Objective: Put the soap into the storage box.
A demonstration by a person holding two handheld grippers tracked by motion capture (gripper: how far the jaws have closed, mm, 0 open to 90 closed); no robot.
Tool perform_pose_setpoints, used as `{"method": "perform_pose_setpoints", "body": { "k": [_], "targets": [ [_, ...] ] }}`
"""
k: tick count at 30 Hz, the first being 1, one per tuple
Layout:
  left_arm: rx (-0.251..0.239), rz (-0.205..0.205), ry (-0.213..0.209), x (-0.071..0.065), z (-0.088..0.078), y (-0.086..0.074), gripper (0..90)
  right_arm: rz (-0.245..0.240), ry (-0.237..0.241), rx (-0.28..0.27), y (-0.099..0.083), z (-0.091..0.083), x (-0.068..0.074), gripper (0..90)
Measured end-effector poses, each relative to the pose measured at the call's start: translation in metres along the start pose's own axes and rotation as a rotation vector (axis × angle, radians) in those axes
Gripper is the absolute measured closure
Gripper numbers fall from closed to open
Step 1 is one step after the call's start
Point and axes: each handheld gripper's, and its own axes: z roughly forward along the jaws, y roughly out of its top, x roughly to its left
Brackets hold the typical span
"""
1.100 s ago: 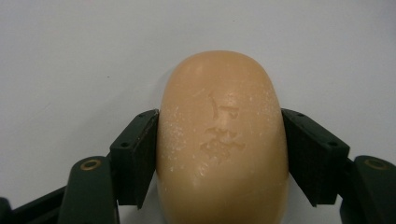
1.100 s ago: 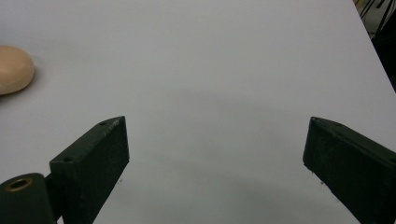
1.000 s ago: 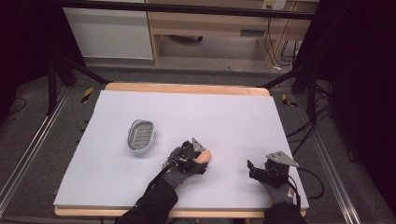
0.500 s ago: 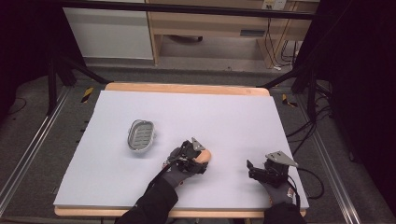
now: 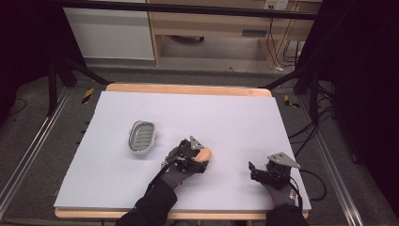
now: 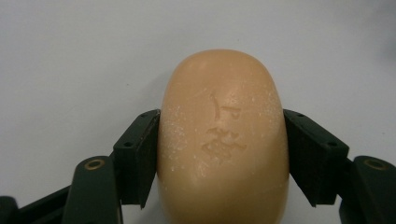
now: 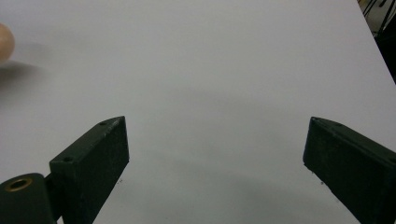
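The fingers [image 6: 140, 154] of the left gripper [image 6: 222, 149] were pressed against both long sides of an orange-tan bar of soap [image 6: 223, 140], one black pad flat on each flank, so the bar was clamped between them. In the left gripper view the soap stood lengthwise between the jaws, its rounded far end reaching out past the pads, with a faint stamped mark and pale specks on its upper face. Below it lay the pale sheet [image 6: 70, 56] that covered the table.

From the high view the left gripper [image 5: 194, 156] sat near the middle of the sheet [image 5: 235, 117], toward the person's edge, with the soap [image 5: 205, 154] showing as a small orange shape at its tip. The left hand [image 5: 176, 174] wore a grey glove and came out of a dark sleeve. A grey oval soap dish [image 5: 142, 137] with a ribbed floor lay on the sheet just to the left of that gripper, apart from it and with nothing in it.

The right gripper [image 5: 256, 172] rested near the front right corner of the sheet, well apart from the soap. In the right gripper view its jaws stood wide apart over bare sheet, holding nothing [image 7: 215, 154], and a sliver of the soap [image 7: 5, 42] showed at the left edge
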Motion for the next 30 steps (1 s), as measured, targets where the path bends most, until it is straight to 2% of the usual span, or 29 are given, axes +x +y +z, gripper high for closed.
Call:
{"method": "perform_pose_setpoints", "body": {
  "k": [5, 15, 30],
  "targets": [
    [-0.023, 0.002, 0.006, 0.003, -0.018, 0.002, 31.8, 0.002, -0.001, -0.002, 0.000, 0.000, 0.000, 7.1],
    [-0.052, 0.011, 0.020, 0.010, -0.041, -0.001, 31.8, 0.003, -0.003, -0.002, 0.000, 0.000, 0.000, 7.2],
    [-0.086, -0.026, 0.046, 0.030, -0.070, -0.016, 31.8, 0.001, -0.005, 0.002, 0.000, 0.000, 0.001, 7.1]
  ]
}}
